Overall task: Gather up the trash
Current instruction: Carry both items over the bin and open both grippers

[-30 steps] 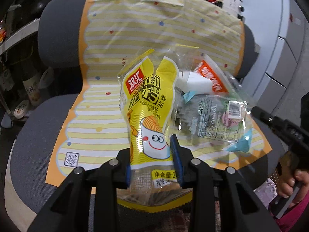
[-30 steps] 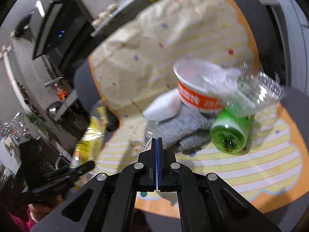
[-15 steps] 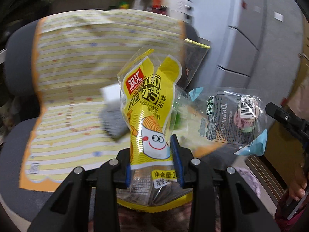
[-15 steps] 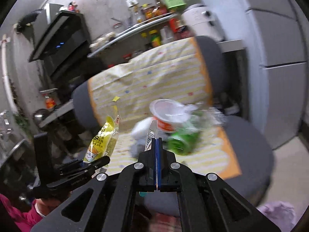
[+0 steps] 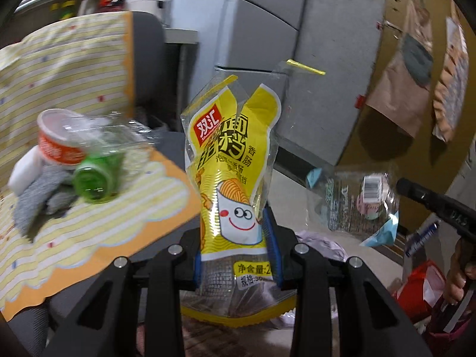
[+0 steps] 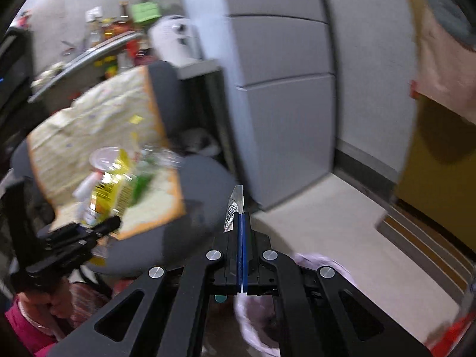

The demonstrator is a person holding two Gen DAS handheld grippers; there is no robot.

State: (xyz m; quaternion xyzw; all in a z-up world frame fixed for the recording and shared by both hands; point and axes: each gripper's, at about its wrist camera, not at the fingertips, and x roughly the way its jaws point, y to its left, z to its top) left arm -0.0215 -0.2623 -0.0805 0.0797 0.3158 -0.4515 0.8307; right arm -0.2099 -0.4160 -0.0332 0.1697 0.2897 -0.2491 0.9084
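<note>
A yellow sausage wrapper [image 5: 232,160] stands upright between the blue pads of my left gripper [image 5: 235,247], which is shut on its lower part. To its right hangs a clear plastic wrapper [image 5: 357,205] with a barcode, pinched at its edge by my right gripper [image 5: 400,184]. In the right wrist view the right gripper [image 6: 241,217] has its pads pressed together on that clear wrapper [image 6: 235,208], seen edge-on. The left gripper [image 6: 110,223] with the yellow wrapper [image 6: 110,187] shows at the left there. Both grippers hang off the chair's right side, over the floor.
A grey chair [image 6: 202,178] under a yellow striped mat [image 5: 74,226] carries an orange noodle cup [image 5: 56,145], a green bottle [image 5: 95,178], a grey cloth [image 5: 35,202] and a white sponge [image 5: 23,172]. A pale purple bag [image 6: 253,327] lies below the grippers. Grey cabinets [image 6: 282,89] stand behind.
Both grippers have swung right, away from the chair seat toward the cabinets and floor, each carrying its wrapper. The purple bag has come into view below.
</note>
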